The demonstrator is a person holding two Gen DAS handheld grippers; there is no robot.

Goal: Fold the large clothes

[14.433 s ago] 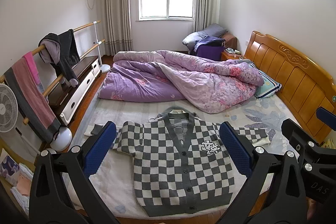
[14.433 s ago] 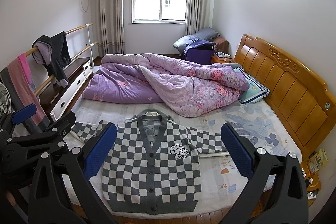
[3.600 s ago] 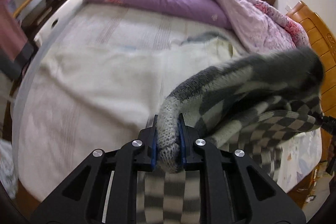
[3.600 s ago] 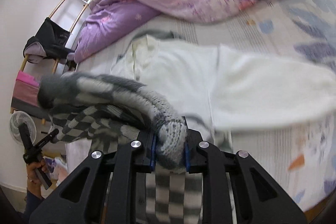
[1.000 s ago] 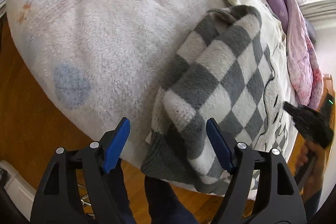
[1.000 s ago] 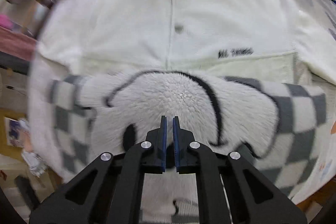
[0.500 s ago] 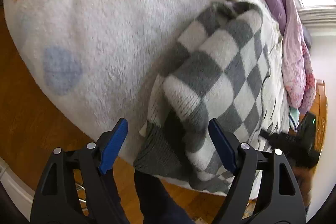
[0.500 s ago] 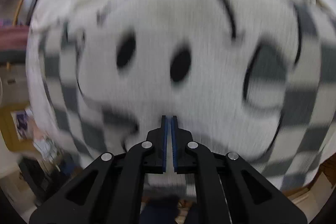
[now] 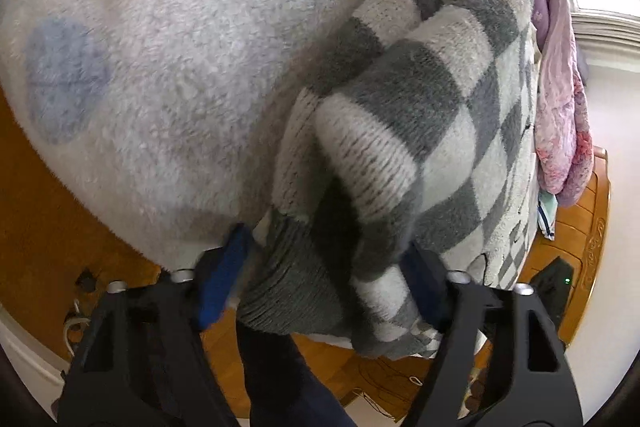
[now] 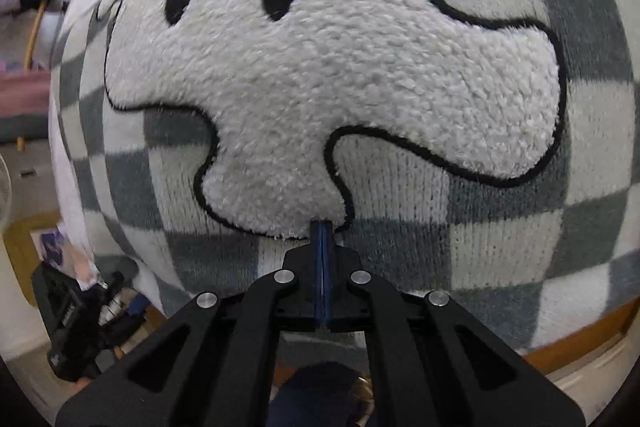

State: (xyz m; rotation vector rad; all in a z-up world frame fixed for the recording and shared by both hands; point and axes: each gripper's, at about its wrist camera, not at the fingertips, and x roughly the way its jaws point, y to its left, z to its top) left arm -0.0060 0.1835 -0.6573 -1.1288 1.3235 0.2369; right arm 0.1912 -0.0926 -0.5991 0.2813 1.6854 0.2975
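A grey and white checked cardigan (image 9: 420,115) lies back side up on the bed, near its front edge. In the right wrist view the cardigan (image 10: 500,239) fills the frame, with a big white fleece cartoon patch (image 10: 340,75) on its back. My left gripper (image 9: 324,267) is open, its blue pads either side of the cardigan's bunched grey hem corner (image 9: 288,287). My right gripper (image 10: 321,227) is shut and empty, its tips against the lower edge of the patch.
A pale fleece blanket (image 9: 160,47) covers the bed. Wood floor (image 9: 48,227) lies below its edge. A purple quilt (image 9: 560,75) and wooden headboard (image 9: 592,219) are at the right. The other gripper (image 10: 76,331) shows at the lower left of the right wrist view.
My left gripper has moved forward so the cardigan's hem corner now sits between its open pads. My right gripper, still shut, has come closer to the patch and lower on it.
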